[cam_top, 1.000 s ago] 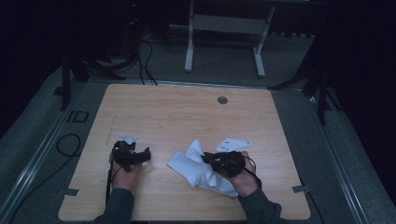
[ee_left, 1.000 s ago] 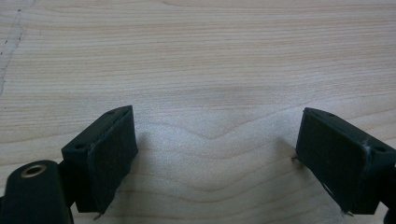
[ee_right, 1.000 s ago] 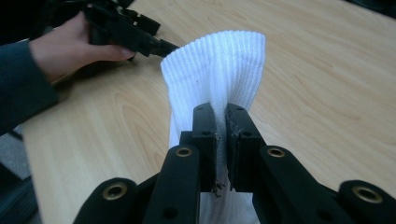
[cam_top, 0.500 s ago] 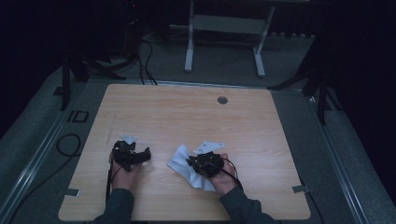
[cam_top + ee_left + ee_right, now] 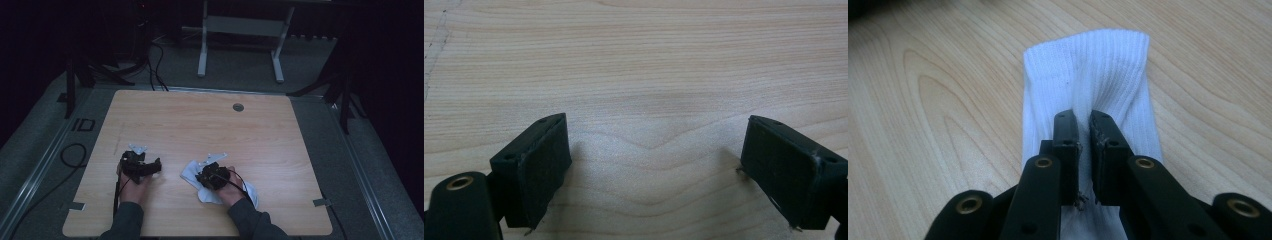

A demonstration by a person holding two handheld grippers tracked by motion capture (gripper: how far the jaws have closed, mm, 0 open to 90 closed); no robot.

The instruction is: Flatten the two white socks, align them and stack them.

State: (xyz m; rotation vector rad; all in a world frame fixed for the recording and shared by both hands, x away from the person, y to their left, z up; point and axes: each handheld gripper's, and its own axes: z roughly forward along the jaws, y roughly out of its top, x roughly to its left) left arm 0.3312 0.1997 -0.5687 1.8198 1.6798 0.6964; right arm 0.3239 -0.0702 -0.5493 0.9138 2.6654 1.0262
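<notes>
A white ribbed sock [image 5: 1088,65] lies on the wooden table [image 5: 200,125] near its front edge, cuff end pointing away from my right gripper [image 5: 1083,117]. That gripper is shut on a fold of the sock's fabric, pinched between its two black pads. From above, the right gripper [image 5: 206,175] sits low over the sock [image 5: 190,171], part of which trails under the hand. My left gripper [image 5: 654,145] rests to the left with its jaws wide apart over bare wood, nothing between them. In the high view the left gripper [image 5: 147,167] is a short way left of the sock.
A round grommet [image 5: 238,107] sits in the table's far half. Beyond the far edge stand a white desk frame [image 5: 240,30] and floor cables [image 5: 155,60]. A cable loop [image 5: 72,155] lies on the floor at the left.
My right gripper has moved left and lower, carrying the pinched sock with it; the sock now lies more bunched under the hand. The left gripper has stayed put.
</notes>
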